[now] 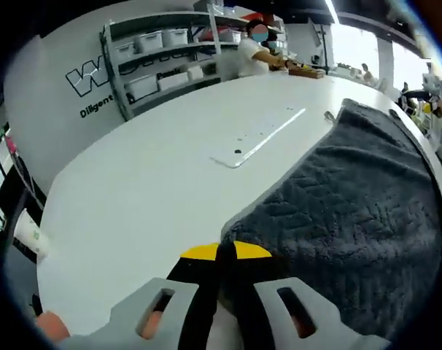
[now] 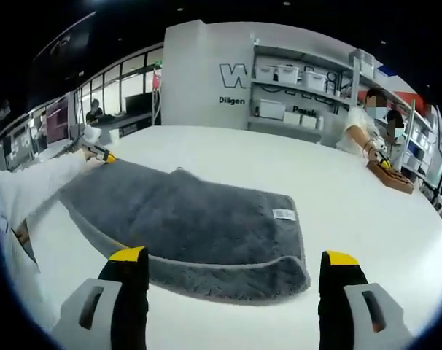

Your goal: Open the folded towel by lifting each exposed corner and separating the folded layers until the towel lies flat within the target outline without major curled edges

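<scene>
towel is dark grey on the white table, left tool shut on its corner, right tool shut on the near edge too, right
Not quite. The right tool is open, jaws spread wide and hovering short of the towel's near edge, as the right gripper view shows. The rest holds: dark grey towel on the white table, left tool shut on its corner.

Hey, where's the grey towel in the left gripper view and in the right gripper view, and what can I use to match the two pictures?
Left gripper view: the grey towel fills the right and lower right, its near corner pinched between the shut jaws of the left gripper.
Right gripper view: the grey towel lies across the centre and left on the white table.
Shared landmark: the shelving rack with white bins.
</scene>
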Motion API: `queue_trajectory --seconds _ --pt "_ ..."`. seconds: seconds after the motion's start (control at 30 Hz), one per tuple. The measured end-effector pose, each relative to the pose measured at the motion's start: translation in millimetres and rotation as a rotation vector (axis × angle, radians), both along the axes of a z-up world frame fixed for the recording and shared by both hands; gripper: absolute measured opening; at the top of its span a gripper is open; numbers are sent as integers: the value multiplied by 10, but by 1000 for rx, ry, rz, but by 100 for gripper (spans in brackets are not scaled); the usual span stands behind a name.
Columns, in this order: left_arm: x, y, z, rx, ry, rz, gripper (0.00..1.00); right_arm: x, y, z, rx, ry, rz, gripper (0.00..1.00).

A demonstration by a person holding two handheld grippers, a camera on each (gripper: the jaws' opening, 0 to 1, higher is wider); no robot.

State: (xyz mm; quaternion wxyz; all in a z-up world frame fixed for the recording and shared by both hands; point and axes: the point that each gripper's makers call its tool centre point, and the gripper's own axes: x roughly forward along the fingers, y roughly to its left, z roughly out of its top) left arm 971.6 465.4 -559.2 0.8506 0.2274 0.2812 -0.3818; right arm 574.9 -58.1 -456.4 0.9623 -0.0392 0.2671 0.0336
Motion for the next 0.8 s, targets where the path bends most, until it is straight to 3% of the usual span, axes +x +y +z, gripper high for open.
queue_trajectory --seconds 0.5,0.7,0.8 --pt "252 543 -7 37 -14 178 4 -65 -34 31 -5 -5 -17 97" --pt "194 564 4 -83 50 246 7 -96 -39 35 -4 -6 -19 97" --pt "175 591 93 -118 31 256 11 -106 -43 42 -3 -9 -20 97"
